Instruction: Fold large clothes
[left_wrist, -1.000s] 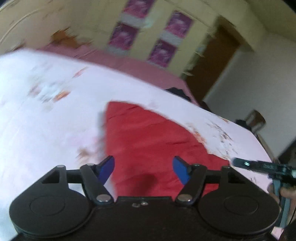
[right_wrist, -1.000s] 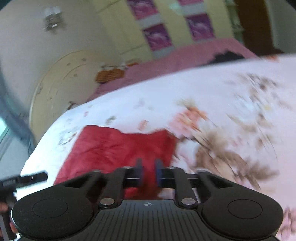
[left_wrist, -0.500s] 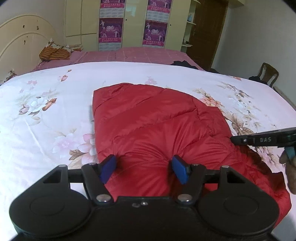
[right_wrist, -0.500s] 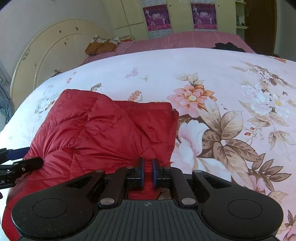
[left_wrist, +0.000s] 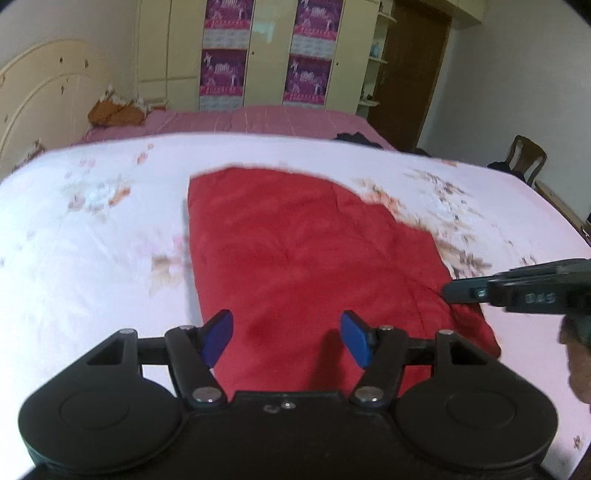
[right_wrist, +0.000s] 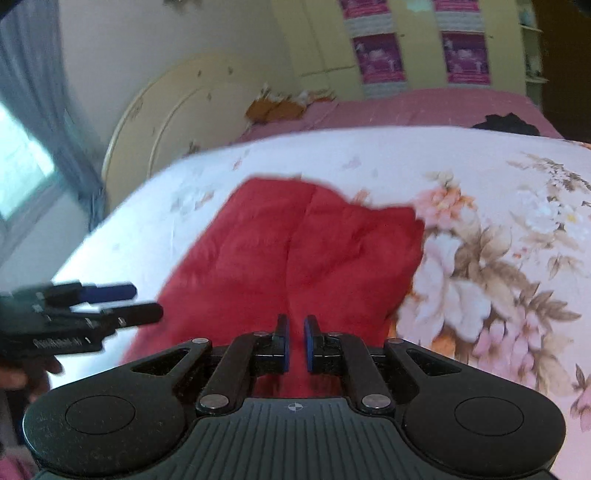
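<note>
A red quilted jacket (left_wrist: 306, 254) lies folded on the floral bedspread (left_wrist: 92, 240); it also shows in the right wrist view (right_wrist: 295, 254). My left gripper (left_wrist: 286, 338) is open and empty, held over the jacket's near edge. My right gripper (right_wrist: 296, 341) has its jaws nearly closed with a thin gap and nothing between them, over the jacket's near edge. The right gripper's tip shows at the right of the left wrist view (left_wrist: 517, 291). The left gripper shows at the left of the right wrist view (right_wrist: 92, 306).
A pink bed (left_wrist: 258, 118) with an orange bundle (left_wrist: 114, 112) and a dark garment (left_wrist: 354, 138) lies beyond. A cream headboard (right_wrist: 162, 118) stands at the left. A wardrobe (left_wrist: 266, 51), a dark door (left_wrist: 410, 74) and a wooden chair (left_wrist: 524, 155) stand at the back.
Both cameras have pulled back and upward from the jacket, and the views are blurred by motion. The jacket lies where it was. The jaws stand as before.
</note>
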